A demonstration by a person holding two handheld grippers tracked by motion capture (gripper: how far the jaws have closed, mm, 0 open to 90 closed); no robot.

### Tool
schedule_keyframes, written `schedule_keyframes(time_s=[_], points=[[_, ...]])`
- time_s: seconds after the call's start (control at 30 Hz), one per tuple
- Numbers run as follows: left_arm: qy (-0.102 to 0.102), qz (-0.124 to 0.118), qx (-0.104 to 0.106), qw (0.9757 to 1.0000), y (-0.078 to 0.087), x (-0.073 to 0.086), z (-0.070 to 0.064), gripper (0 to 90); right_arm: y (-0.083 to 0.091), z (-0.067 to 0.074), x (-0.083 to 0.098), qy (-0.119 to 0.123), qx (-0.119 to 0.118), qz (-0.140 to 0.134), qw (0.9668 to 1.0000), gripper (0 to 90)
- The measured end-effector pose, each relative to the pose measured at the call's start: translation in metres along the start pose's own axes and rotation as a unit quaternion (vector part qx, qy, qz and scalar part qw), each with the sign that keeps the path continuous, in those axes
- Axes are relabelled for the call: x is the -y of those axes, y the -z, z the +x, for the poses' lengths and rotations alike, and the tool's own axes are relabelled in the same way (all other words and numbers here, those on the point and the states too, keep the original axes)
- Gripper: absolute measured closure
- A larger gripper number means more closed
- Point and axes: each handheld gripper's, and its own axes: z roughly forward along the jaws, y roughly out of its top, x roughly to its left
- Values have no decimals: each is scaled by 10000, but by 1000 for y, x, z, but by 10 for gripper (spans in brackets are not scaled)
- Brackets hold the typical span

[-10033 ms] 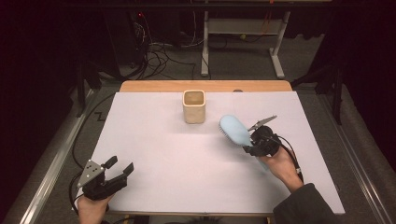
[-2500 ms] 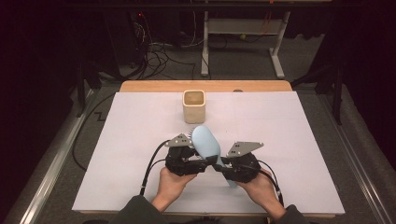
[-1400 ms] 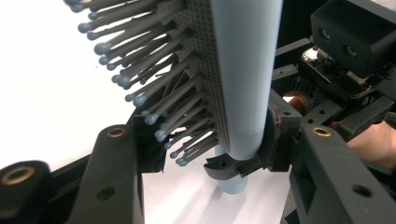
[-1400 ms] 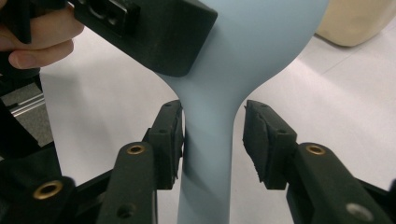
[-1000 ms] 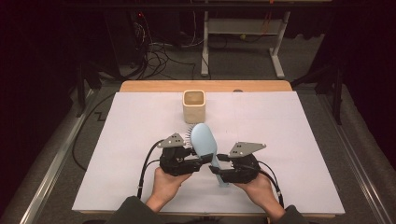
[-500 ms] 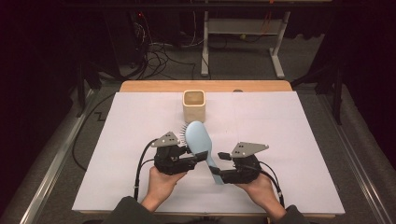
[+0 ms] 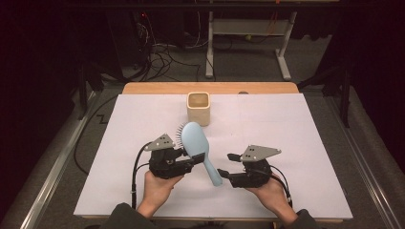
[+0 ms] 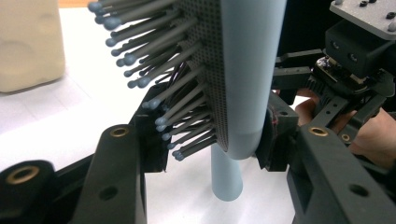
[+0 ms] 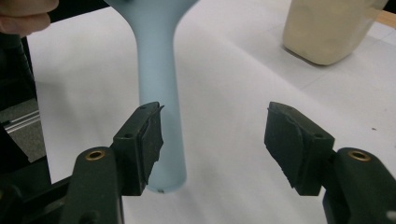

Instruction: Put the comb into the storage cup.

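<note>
A white-covered table with a wooden far edge filled the middle of the frame. Behind it, top of frame, lay dark grey floor, tangled cables upper left and a white metal stand.

A pale blue hairbrush (grey ball-tipped bristles) is clamped at its head in the left claw, handle angling toward the open right claw.

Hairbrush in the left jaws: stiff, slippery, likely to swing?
The blue hairbrush looks like rigid plastic: its handle juts straight, unsupported. The left gripper pinches the head's lower end, bristles against one pad, so it may pivot. Its smooth back probably slides easily. The right gripper is open.
</note>
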Motion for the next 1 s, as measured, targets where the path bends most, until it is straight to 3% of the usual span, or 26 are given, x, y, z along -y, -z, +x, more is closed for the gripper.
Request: schedule_keyframes(time_s=[0.67,1.0], points=[[-57,-79,-96,9999,9,-4,3,536,43,-30,32,-398,426,-181,9981,327],[-87,-97,-165,9998,13,-9,4,536,55,-39,50,-539,653,-180,9962,319]])
